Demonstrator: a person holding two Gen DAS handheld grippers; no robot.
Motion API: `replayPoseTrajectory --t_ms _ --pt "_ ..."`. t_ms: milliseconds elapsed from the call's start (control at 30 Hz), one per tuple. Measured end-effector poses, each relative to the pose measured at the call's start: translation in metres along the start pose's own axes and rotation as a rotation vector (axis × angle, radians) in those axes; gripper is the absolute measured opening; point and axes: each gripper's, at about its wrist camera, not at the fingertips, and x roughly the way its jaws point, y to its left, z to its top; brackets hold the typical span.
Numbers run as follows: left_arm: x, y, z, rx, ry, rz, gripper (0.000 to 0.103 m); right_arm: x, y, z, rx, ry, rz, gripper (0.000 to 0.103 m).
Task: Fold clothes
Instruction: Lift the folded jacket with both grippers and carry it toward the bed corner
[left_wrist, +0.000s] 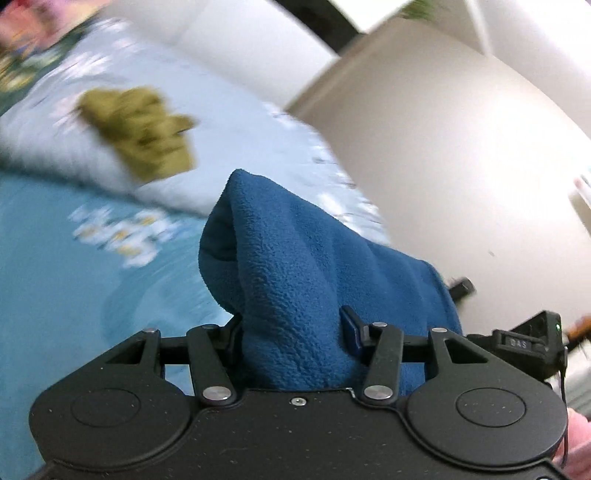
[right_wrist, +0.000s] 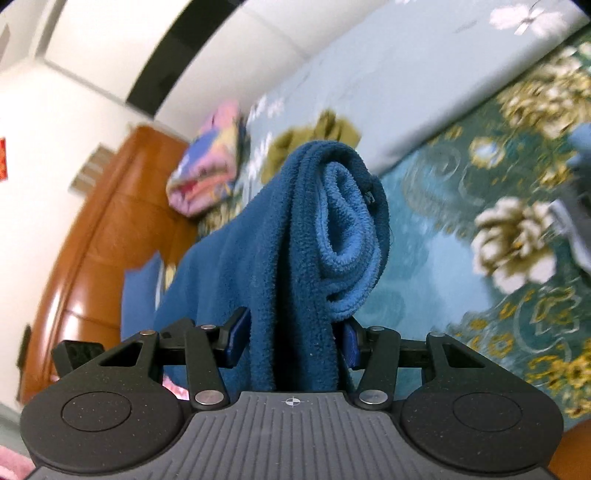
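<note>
From the left wrist view we note a bed covered in a light blue floral sheet (left_wrist: 55, 295), blurred, with a pale wall (left_wrist: 461, 147) rising beyond its far edge at right. An olive-green crumpled garment (left_wrist: 144, 133) lies on a white pillow or bolster (left_wrist: 55, 147), well apart from the gripper; the sheet between them lies open. The left gripper (left_wrist: 291, 332) is clamped on a dark blue fleece garment (left_wrist: 295, 258), which rises as a peaked fold from between its jaws and drapes off to the right. Its pile is nubby and its fold edge rounded.

From the right wrist view we record a green floral bedspread (right_wrist: 498, 295) at right, a pale blue sheet (right_wrist: 388, 85) beyond it, and an orange-brown wooden headboard (right_wrist: 92, 240) at left against a white wall (right_wrist: 44, 110). A pink patterned folded quilt (right_wrist: 207, 173) sits near the headboard. The right gripper (right_wrist: 295, 343) is closed on the same fleece garment (right_wrist: 273, 258), bunched upright between its jaws. A lighter blue rolled hem or cuff (right_wrist: 347, 236) curls along its right side, and the cloth spreads away to the left. We cannot tell whether the garment touches the bed.
</note>
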Motion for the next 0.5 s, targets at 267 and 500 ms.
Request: replayPoseTrajectory --t_ms 267,500 --pt "0.078 -0.095 0.016 0.141 0.013 -0.106 0.049 -0.085 -0.052 0.058 -0.022 -0.137 -0.018 0.047" --pt "0.2 -0.182 -0.012 0.13 0.037 -0.101 0.049 -0.148 -0.165 0.133 -0.018 -0.101 -0.054 0.047"
